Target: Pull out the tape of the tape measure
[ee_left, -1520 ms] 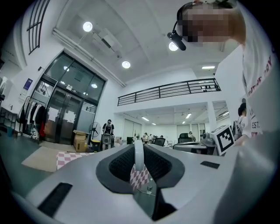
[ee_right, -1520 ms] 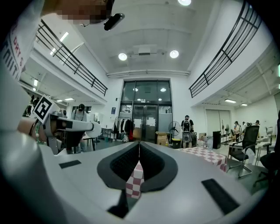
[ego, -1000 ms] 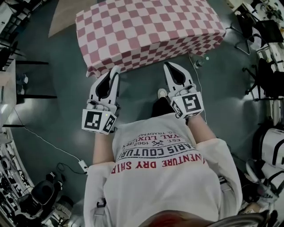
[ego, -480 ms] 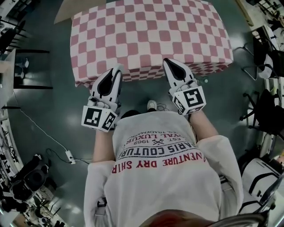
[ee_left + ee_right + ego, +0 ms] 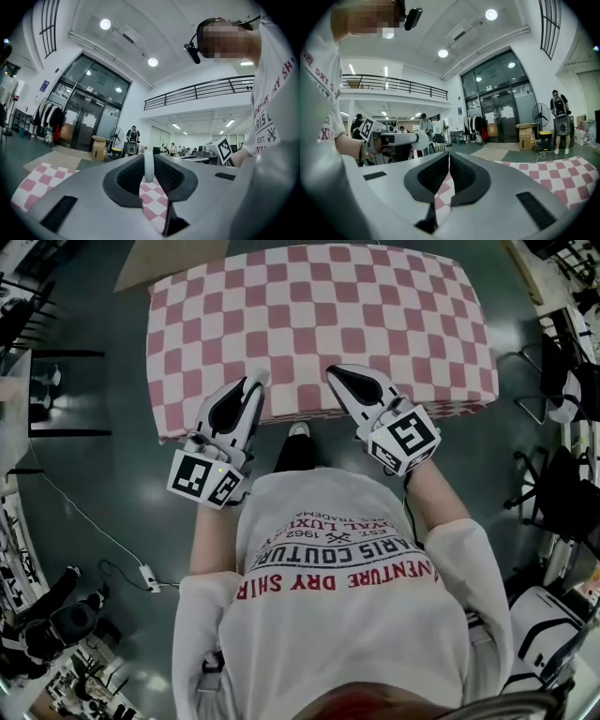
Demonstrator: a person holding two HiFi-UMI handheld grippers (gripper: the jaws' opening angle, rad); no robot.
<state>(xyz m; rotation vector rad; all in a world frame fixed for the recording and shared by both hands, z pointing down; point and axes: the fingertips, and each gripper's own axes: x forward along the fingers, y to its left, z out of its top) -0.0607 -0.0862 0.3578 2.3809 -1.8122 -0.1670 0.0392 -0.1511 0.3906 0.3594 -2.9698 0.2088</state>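
Two grippers, one table. Near to far, what blocks you? — desk

Nearest, the wearer's white printed shirt [image 5: 347, 615] fills the lower half of my head view. Past it, two marker cubes [image 5: 206, 486], one per gripper. My left gripper [image 5: 251, 382]: jaws a thin slit apart, nothing gripped. My right gripper [image 5: 334, 372]: jaws pressed together, nothing between. Both tips hang over the near edge of the one checked table [image 5: 319, 306]. One shoe [image 5: 298, 430] shows on the floor between the grippers. — me

Where's the tape measure? — desk

I cannot tell; no view shows it. Each gripper's grey body covers the lower part of its own view. Floor left of the wearer: one corded white plug block [image 5: 147, 575]. Dark chairs [image 5: 562, 502] stand right of the table. Far hall, by the right gripper view: one standing fan [image 5: 541, 113], stacked cardboard boxes [image 5: 526, 135], one person [image 5: 559, 119] with a backpack, one clothes rack [image 5: 476, 125], glass doors [image 5: 501, 110], one railed balcony [image 5: 393, 83], two large round lamps [image 5: 491, 14] on the high ceiling. — me
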